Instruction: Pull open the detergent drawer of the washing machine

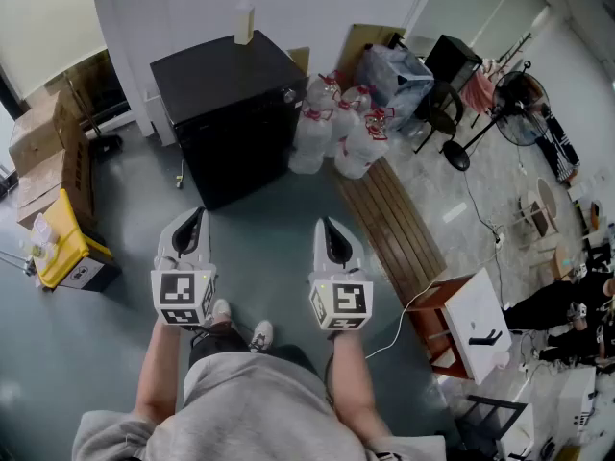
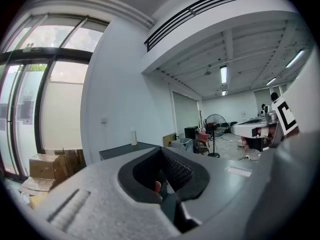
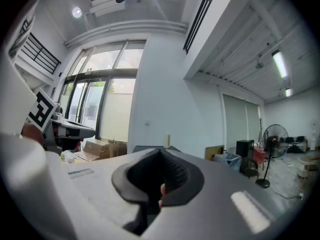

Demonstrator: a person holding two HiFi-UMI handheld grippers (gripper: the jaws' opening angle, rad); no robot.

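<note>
Head view: I stand on a grey floor [image 1: 115, 353] with the left gripper [image 1: 195, 215] and the right gripper [image 1: 327, 225] held out level, side by side. Both are clenched on nothing, and each gripper view shows its dark ribbed pads pressed together. The only print near me is the black-and-white square markers on the two cubes. The red labels on the water bottles [image 1: 336, 128] are too small to read.

The black washing machine [image 1: 231, 113] stands at 12 o'clock, well apart from my jaws, with a small cream bottle [image 1: 244, 22] on its lid. From above I see only its top and front, and I cannot make out the detergent drawer. Bare floor lies between the grippers and the machine.

The water bottles crowd its right flank at 1 o'clock, touching a slatted wooden bench [image 1: 389, 221] that runs back towards 3 o'clock. A standing fan [image 1: 520, 109] is at 2 o'clock, cardboard boxes [image 1: 38, 142] at 10 o'clock and a yellow bin [image 1: 65, 246] at 9 o'clock. A red-framed white table [image 1: 476, 323] sits at 4 o'clock.

The gripper views look level across the room. They show tall windows, ceiling lights and the machine's lid edge-on, which the head view does not, and each catches the other gripper's marker cube. They do not show the bench or the floor.
</note>
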